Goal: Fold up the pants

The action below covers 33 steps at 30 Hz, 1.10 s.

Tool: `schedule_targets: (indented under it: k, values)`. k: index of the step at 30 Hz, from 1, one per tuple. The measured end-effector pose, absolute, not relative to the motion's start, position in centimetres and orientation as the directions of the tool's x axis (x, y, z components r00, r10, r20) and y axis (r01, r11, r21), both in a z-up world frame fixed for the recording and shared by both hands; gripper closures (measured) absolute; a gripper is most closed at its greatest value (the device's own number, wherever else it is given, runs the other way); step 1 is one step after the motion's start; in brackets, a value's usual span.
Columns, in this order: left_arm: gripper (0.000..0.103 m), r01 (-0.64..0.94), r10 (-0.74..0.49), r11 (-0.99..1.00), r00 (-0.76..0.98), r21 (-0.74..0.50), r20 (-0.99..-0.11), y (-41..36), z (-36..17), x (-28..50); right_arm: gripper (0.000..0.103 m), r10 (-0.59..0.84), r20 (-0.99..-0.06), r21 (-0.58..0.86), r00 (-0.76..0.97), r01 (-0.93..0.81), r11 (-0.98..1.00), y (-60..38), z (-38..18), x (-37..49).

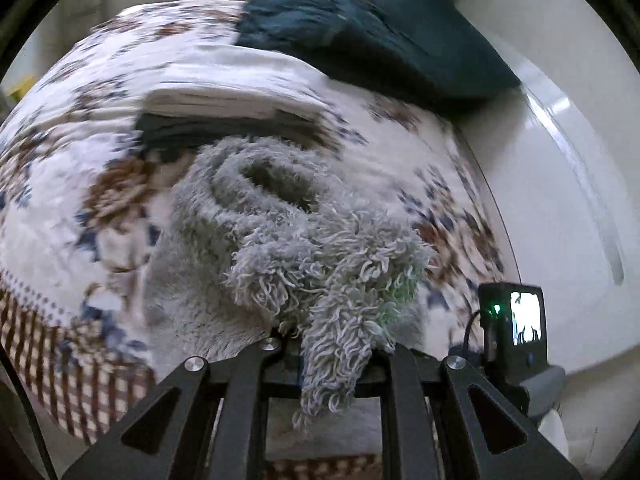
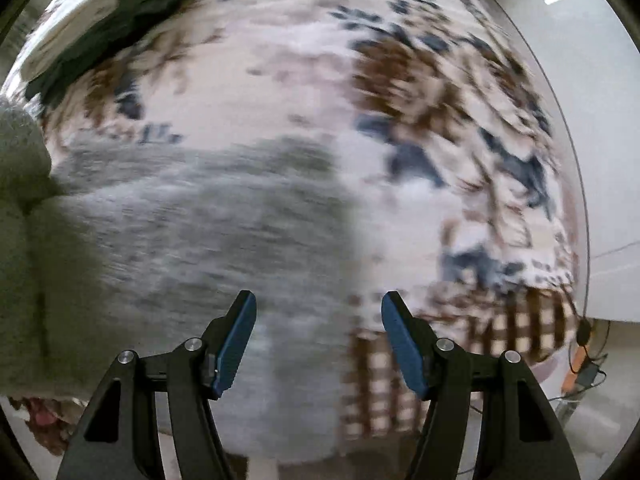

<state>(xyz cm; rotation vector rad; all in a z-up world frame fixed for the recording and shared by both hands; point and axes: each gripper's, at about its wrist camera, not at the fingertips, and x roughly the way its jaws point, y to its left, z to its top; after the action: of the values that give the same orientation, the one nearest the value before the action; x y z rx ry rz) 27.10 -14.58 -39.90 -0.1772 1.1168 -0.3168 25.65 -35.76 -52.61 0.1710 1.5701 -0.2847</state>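
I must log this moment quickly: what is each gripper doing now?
Left gripper: closed on the shaggy grey fleece pants.
Right gripper: open, holding nothing, above the pants.

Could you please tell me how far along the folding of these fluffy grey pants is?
Done: a stack of folded clothes sits farther back on the floral bedspread. In hand: the left gripper pinches the fluffy grey pants, bunched over themselves. Left: the right gripper is open and empty; the pants are not yet flat or tidy.
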Motion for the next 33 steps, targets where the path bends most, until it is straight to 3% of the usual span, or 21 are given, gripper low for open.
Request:
schedule_targets:
  k: [8, 20, 33]
  values:
    - [0.092, 0.284, -0.312, 0.929, 0.265, -0.235, -0.913, -22.3, -44.3, 25.9, 0.036, -0.078, -0.991, -0.110, -0.105, 0.343, 0.933, -42.9, -54.7, 20.8]
    - [0.093, 0.379, -0.166, 0.919, 0.138, -0.103, -0.976, -29.0, -51.2, 23.9, 0.036, -0.050, -0.983, -0.126, -0.178, 0.446, 0.886, -48.7, -57.7, 15.6]
    - [0.088, 0.261, -0.201, 0.948, 0.037, -0.185, -0.979, -27.9, -53.3, 24.8, 0.036, 0.052, -0.983, -0.051, -0.175, 0.534, 0.844, -50.8, -58.8, 13.1]
